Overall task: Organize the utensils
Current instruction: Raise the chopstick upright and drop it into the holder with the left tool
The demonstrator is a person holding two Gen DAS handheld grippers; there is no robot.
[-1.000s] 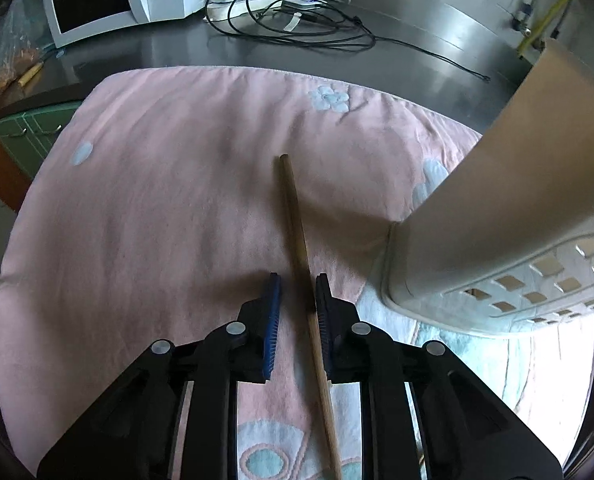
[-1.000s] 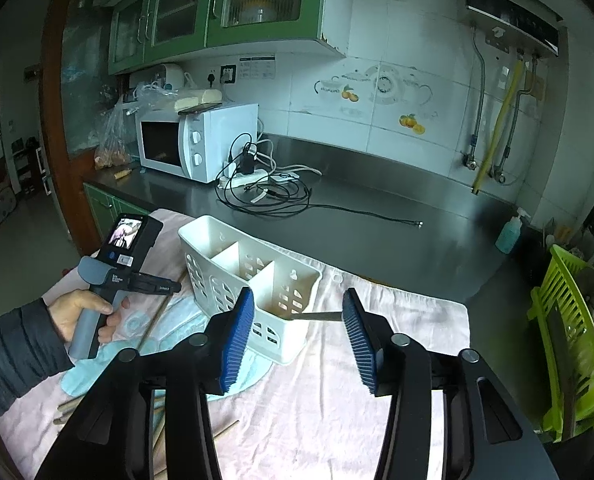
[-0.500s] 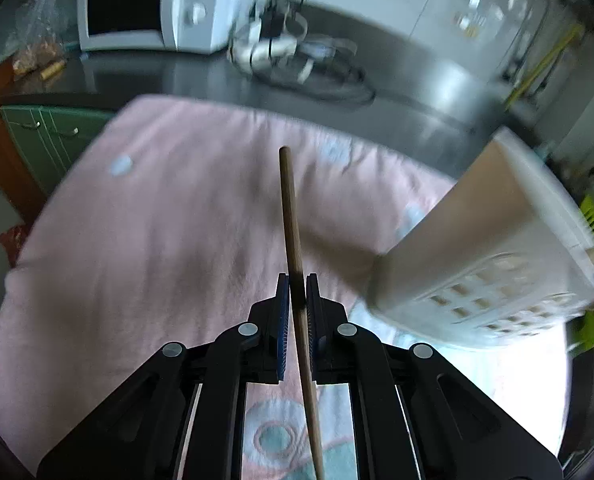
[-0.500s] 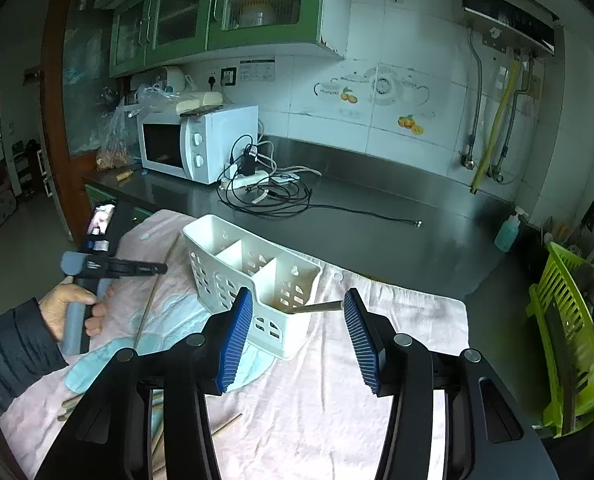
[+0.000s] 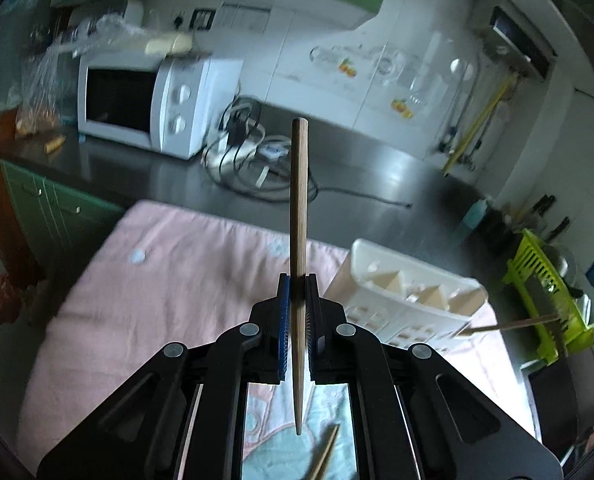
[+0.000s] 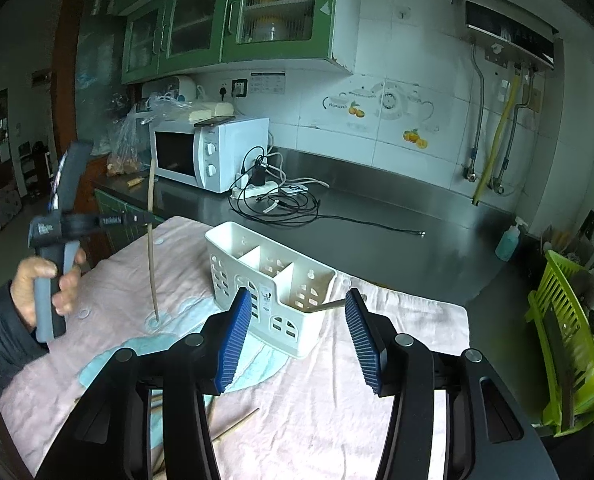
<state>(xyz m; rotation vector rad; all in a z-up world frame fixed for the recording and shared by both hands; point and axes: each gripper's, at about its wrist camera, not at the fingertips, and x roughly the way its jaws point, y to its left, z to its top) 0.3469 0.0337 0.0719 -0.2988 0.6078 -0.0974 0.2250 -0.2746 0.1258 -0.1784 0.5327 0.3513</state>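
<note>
Clamped jaws of the left gripper (image 5: 297,280) hold a slim, tapered wooden chopstick (image 5: 299,200) upright; the right gripper (image 6: 299,312) gapes empty.

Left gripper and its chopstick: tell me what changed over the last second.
The left gripper shut on the wooden chopstick that lay flat on the pink towel and lifted it; it now stands nearly upright. The white caddy and the open, empty right gripper stayed put.

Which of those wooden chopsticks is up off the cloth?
The chopstick clamped in the left hand-held gripper; it stands nearly upright, above the pink cloth. The loose chopsticks lie flat on the cloth near the camera.
</note>
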